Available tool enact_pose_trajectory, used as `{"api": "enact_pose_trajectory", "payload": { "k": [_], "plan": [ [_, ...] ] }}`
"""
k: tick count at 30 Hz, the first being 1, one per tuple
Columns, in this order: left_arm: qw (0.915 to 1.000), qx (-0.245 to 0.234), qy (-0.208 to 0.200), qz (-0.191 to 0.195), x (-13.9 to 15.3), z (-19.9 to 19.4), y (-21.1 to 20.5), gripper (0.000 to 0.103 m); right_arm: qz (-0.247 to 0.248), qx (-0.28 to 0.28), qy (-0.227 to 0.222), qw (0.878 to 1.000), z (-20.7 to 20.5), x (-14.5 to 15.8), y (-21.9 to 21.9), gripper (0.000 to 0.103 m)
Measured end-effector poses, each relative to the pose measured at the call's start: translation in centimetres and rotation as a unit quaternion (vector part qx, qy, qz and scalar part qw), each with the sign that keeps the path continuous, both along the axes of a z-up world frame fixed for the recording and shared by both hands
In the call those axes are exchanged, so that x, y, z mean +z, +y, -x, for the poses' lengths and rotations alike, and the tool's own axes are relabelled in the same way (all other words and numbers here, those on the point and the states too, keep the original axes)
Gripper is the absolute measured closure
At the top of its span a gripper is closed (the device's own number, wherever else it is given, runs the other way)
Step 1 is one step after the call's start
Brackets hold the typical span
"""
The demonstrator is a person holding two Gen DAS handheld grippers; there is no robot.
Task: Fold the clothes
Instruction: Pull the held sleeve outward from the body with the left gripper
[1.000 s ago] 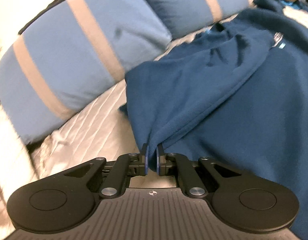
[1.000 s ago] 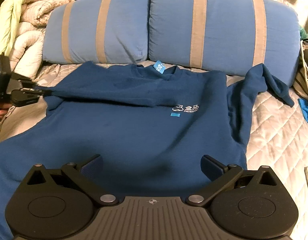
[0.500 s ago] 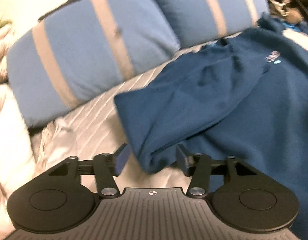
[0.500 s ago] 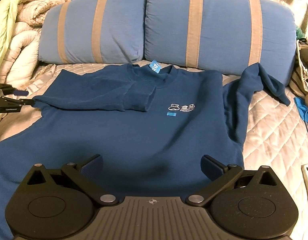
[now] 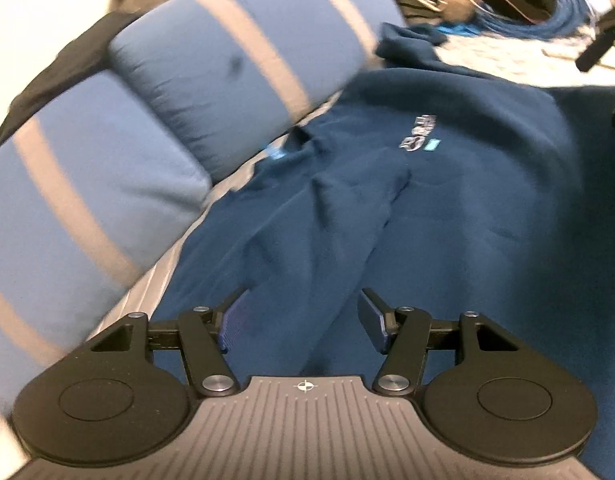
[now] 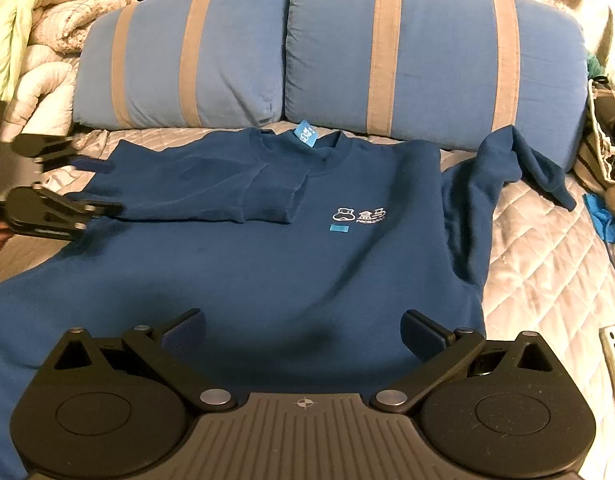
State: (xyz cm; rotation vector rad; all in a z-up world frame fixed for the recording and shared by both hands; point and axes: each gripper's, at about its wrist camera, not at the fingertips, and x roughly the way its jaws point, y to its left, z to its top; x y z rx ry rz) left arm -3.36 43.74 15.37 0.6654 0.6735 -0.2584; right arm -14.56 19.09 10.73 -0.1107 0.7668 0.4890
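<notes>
A dark blue sweatshirt [image 6: 267, 272] lies front up on the bed, a white logo [image 6: 359, 216] on its chest. One sleeve [image 6: 227, 188] is folded across the chest; the other sleeve [image 6: 507, 160] is flung out toward the right pillow. My left gripper [image 5: 303, 308] hovers at the folded sleeve's shoulder end, jaws still opening, with cloth beneath them but nothing pinched. The right wrist view shows it at the left edge [image 6: 99, 186]. My right gripper [image 6: 303, 324] stands open above the lower body of the sweatshirt, holding nothing.
Two blue pillows with tan stripes [image 6: 179, 64] [image 6: 427, 48] lean at the head of the quilted grey bedcover [image 6: 547, 272]. Rumpled blankets [image 6: 35, 40] pile at the far left. Bags and clutter [image 6: 603, 140] sit at the right; blue cables [image 5: 547, 12] lie beyond.
My left gripper let go of the sleeve fold and opened, then swung over the sweatshirt, turning rightward. The sleeve now lies flat across the chest. The right gripper stayed still.
</notes>
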Motion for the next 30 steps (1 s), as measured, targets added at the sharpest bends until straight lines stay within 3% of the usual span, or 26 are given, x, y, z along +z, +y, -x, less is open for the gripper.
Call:
{"api": "enact_pose_trajectory", "payload": {
  "k": [4, 10, 13, 17, 18, 23, 27, 30],
  "plan": [
    [0.9976, -0.047, -0.007, -0.051, -2.2, -1.5, -3.3, 0.045, 0.000, 0.002, -0.001, 1.000, 0.0, -0.1, -0.1, 0.000],
    [0.9859, -0.084, -0.029, -0.142, -5.5, -3.5, -6.9, 0.047, -0.004, 0.004, 0.003, 1.000, -0.2, -0.2, 0.0, 0.000],
    [0.9767, -0.090, -0.041, -0.191, -7.2, -4.3, -7.9, 0.057, -0.008, 0.003, 0.007, 1.000, -0.3, -0.3, -0.1, 0.000],
    [0.9710, -0.091, -0.039, -0.217, -8.3, -5.1, -8.8, 0.089, -0.006, 0.002, 0.011, 1.000, -0.4, -0.4, 0.1, 0.000],
    [0.9707, -0.088, -0.042, -0.220, -8.4, -5.1, -8.9, 0.092, -0.005, 0.002, 0.011, 1.000, -0.4, -0.4, 0.2, 0.000],
    [0.9801, -0.045, -0.082, -0.175, -5.8, -5.1, -7.9, 0.096, 0.003, 0.001, 0.011, 1.000, -0.4, -0.5, 0.4, 0.001],
    [0.9881, 0.025, -0.126, -0.085, -0.8, -4.4, -4.5, 0.096, 0.005, 0.001, 0.012, 1.000, -0.4, -0.5, 0.5, 0.001],
    [0.9843, 0.074, -0.158, -0.024, 2.9, -3.3, -1.4, 0.096, 0.006, 0.000, 0.014, 1.000, -0.4, -0.5, 0.4, 0.001]
  ]
}}
